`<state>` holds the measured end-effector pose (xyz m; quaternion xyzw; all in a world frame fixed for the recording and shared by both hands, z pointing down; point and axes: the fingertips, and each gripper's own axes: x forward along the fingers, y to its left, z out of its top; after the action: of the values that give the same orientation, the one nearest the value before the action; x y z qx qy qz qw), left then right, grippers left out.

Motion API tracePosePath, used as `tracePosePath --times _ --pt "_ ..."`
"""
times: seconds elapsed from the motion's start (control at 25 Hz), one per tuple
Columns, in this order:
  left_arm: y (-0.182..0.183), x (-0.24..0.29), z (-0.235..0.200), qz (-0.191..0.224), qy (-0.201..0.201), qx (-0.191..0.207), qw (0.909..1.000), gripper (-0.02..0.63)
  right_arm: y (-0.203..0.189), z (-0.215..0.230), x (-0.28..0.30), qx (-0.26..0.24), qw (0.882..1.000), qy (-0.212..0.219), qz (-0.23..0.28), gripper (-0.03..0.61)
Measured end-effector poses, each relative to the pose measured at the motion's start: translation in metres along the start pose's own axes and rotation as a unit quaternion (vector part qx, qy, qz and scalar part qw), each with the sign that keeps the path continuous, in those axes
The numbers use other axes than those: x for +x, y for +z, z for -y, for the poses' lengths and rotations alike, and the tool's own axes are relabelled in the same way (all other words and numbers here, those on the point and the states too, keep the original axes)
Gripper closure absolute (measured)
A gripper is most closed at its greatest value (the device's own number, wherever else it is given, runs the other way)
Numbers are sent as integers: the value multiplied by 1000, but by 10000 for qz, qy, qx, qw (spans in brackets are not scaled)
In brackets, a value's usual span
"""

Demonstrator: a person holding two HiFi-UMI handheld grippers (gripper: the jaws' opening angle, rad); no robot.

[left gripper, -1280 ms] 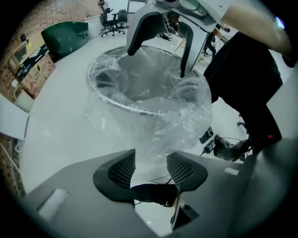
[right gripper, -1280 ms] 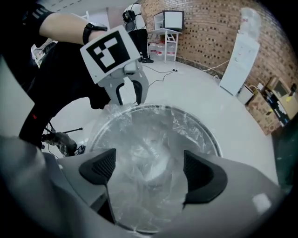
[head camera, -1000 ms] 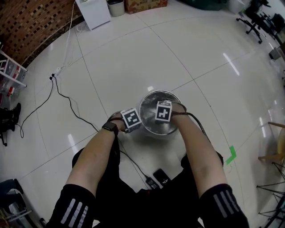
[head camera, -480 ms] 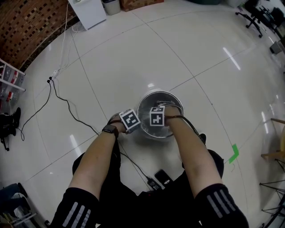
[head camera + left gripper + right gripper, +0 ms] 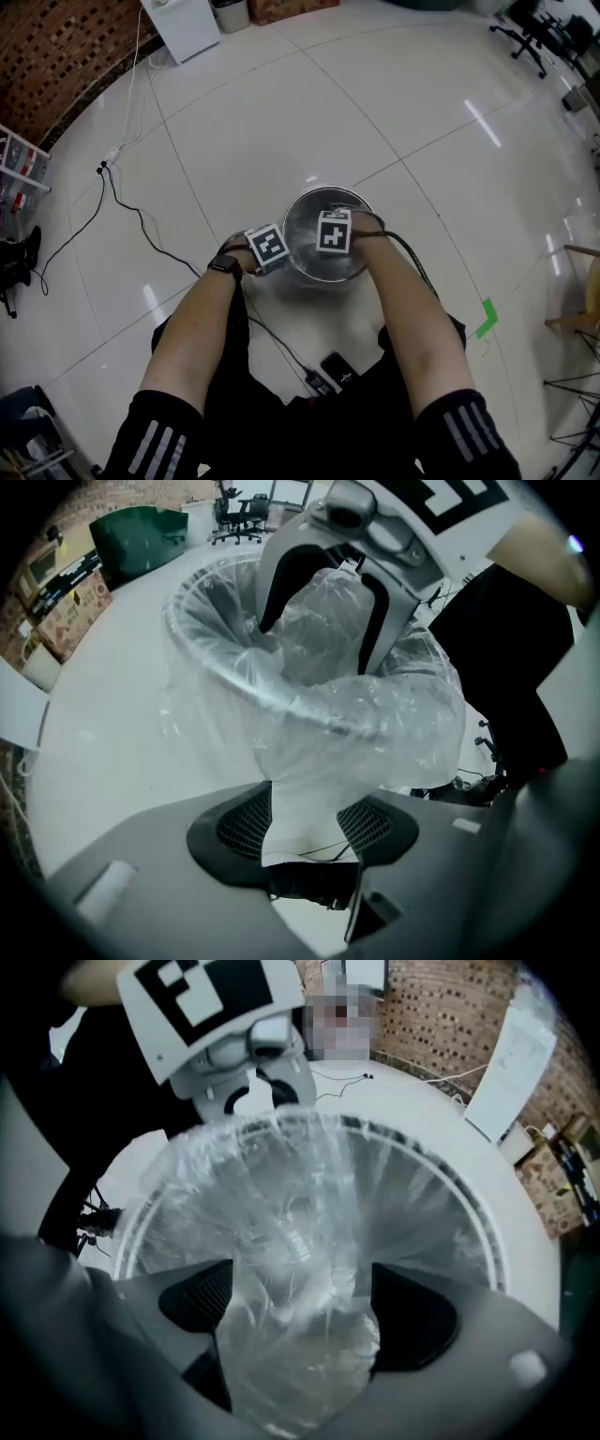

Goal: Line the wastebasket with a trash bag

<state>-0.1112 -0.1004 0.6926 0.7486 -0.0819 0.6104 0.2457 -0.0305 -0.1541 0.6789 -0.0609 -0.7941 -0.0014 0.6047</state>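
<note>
Left gripper [image 5: 307,825] sits at the near-left rim of the wastebasket [image 5: 328,190], mid-frame in the head view. Its jaws are wide, with a fold of bag [image 5: 375,714] running between them. Right gripper [image 5: 300,1312] hangs over the opening, also wide, with bag bunched between.

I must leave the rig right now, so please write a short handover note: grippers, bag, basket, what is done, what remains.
Left gripper: fingers apart at the left rim of the basket, bag film between them, seemingly not pinched.
Right gripper: fingers apart over the basket mouth, film between them too.
Bag: inside the basket, folded over the rim on the left gripper's side.
Done: bag in and opened.
Left: probably check the whole rim is covered; I cannot tell all round.
</note>
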Motion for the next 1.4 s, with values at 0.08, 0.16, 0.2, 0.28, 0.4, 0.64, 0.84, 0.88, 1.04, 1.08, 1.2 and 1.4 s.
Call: tracePosePath --times 0.08,0.16,0.2,0.28,0.4,0.64,0.84,0.88,1.04,1.08,1.2,1.4 --pt "4 -8 0 80 169 96 9998 403 6 2 -27 112 9995 -159 258 107" --pt "2 -20 10 79 156 45 9998 403 9 2 -56 234 9976 -373 531 107" --pt "-1 -26 13 53 209 0 9998 403 10 0 -70 313 9962 -465 664 107" --pt "-6 -41 12 39 461 -69 9989 403 10 -7 -97 512 9926 -631 904 107" --pt "-9 -63 9 160 816 -128 9965 403 6 -19 -133 796 9848 -927 1235 107" --pt "-28 -93 23 227 1127 -391 9926 403 5 -31 -195 1314 9520 -1760 2132 109" --pt "-5 -131 20 960 1831 -45 9784 403 6 -40 -242 1525 9211 -2360 2694 169" --pt "1 -140 24 1136 1907 -81 9750 403 6 -43 -250 1513 9165 -2478 2752 210" --pt "42 -174 56 2042 1837 -114 9615 417 -2 -54 -271 1527 9021 -2828 2879 333" --pt "53 -187 61 2317 1928 -45 9535 423 -3 -57 -274 1589 8980 -2833 2969 348" --pt "83 -228 73 3246 2136 8 9214 453 -6 -62 -280 1870 8853 -2780 3226 408" --pt "112 -257 97 3973 2039 277 8943 492 -29 -52 -275 2577 8706 -2855 3069 491"
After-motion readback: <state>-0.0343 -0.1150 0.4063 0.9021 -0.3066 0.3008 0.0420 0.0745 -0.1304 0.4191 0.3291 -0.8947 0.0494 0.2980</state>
